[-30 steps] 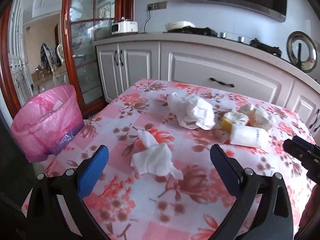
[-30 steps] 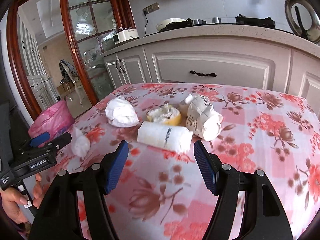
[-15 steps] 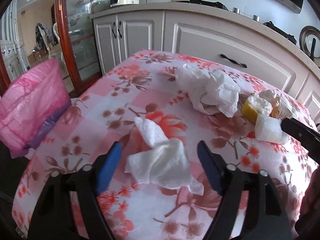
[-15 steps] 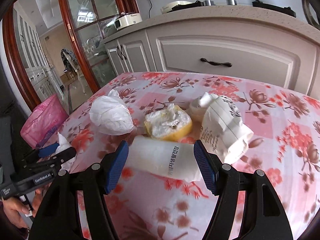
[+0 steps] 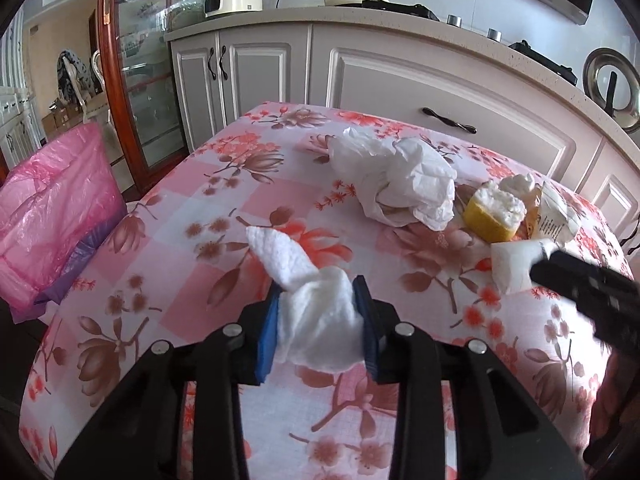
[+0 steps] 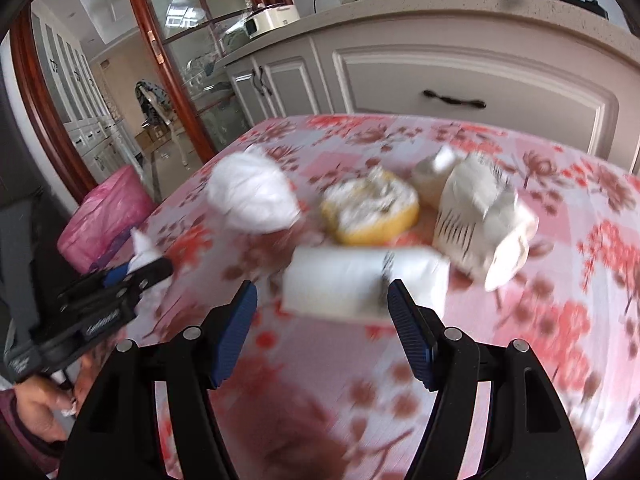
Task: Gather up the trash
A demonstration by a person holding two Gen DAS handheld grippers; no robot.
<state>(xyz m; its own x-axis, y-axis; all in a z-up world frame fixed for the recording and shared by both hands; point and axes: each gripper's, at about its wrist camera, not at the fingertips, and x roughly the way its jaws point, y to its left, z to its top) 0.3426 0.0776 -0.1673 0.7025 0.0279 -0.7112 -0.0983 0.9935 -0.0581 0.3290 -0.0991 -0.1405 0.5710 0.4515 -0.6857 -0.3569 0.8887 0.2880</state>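
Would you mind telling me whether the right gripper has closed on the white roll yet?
No, the right gripper stands open, its pads clear of the white roll lying just ahead on the tablecloth.

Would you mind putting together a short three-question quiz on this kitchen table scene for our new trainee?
1. True or false: the left gripper is shut on a white tissue.
2. Which piece of trash lies just ahead of the open right gripper: A) the yellow fruit peel, B) the white paper roll, C) the pink trash bag?
3. Fill in: the pink trash bag stands off the table's ____ side in the left wrist view.

Key: 1 true; 2 B; 3 left.
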